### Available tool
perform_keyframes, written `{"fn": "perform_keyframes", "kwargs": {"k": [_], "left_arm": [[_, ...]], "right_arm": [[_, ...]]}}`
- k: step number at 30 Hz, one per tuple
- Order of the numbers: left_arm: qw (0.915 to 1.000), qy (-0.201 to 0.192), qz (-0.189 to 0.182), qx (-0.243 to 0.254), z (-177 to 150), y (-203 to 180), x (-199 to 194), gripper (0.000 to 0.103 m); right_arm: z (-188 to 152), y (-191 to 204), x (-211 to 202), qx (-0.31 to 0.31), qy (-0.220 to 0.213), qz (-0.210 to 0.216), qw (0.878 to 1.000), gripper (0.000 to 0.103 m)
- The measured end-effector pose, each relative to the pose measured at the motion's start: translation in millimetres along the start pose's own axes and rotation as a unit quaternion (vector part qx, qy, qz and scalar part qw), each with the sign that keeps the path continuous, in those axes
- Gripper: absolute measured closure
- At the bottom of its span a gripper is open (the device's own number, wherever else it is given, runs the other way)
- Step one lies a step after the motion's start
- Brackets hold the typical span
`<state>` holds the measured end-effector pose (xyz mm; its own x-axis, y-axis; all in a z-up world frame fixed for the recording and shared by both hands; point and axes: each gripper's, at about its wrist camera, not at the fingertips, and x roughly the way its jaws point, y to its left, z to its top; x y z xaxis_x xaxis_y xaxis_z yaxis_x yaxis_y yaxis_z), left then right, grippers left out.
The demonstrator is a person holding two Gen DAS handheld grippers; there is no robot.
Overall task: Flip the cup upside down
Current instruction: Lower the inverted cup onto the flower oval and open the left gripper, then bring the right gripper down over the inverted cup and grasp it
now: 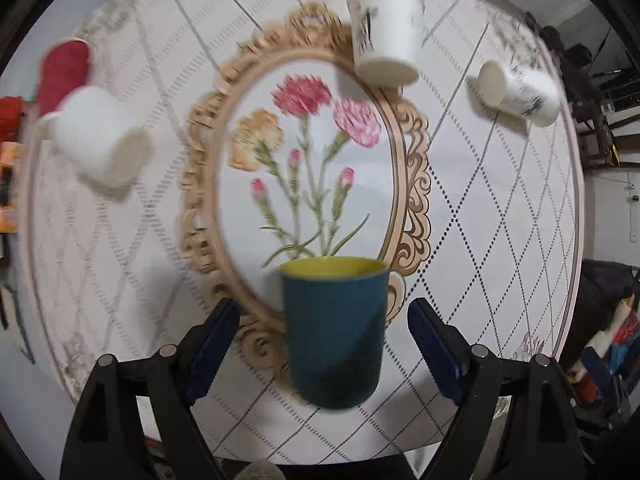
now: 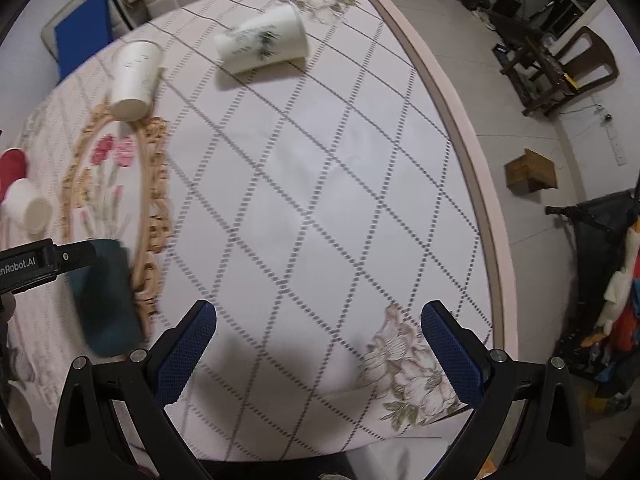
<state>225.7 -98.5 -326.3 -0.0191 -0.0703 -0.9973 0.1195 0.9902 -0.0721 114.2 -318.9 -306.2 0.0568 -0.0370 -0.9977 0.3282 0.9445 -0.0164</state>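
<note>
A dark teal cup point(image 1: 335, 332) with a yellow inside stands upright on the flowered tablecloth point(image 1: 480, 208), mouth up. My left gripper point(image 1: 324, 344) is open, its blue pads on either side of the cup with gaps to both walls. The cup shows blurred at the left of the right wrist view point(image 2: 106, 296), with the left gripper's black body point(image 2: 36, 264) beside it. My right gripper point(image 2: 318, 340) is open and empty above bare cloth, well to the right of the cup.
A white printed cup point(image 1: 386, 36) stands upside down at the back, another point(image 1: 520, 88) lies on its side at right. A white cup point(image 1: 100, 136) lies at left beside a red cup point(image 1: 64, 68). The table edge point(image 2: 460, 128) runs down the right; chairs and clutter stand beyond.
</note>
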Motion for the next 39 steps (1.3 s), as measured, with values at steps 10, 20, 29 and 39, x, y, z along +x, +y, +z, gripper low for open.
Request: {"fn": "perform_keyframes", "kwargs": {"k": [10,20,29,39], "left_arm": [[0.9926,-0.080,0.091,-0.014,-98.5,36.2,-80.0,0.017],[0.9892,-0.102,0.099,-0.032,-136.7,60.0,-121.6,0.017],[0.9897,-0.099,0.099,-0.032,-111.7,110.2,-71.6,0.002],[0.9963,-0.017,0.061,-0.058,-94.6,141.5,27.0,0.002]], "right_arm": [[-36.1,38.1,-73.7,-0.048,-0.037,0.084,0.995,0.000],[-80.3,75.2,-130.5,-0.095,-0.045,0.126,0.986,0.000],[-74.5,147.0,-126.1,-0.315,-0.074,-0.021,0.946,0.000],[-139.2,225.9,-44.8,-0.777,-0.106,-0.266,0.561,0.000]]}}
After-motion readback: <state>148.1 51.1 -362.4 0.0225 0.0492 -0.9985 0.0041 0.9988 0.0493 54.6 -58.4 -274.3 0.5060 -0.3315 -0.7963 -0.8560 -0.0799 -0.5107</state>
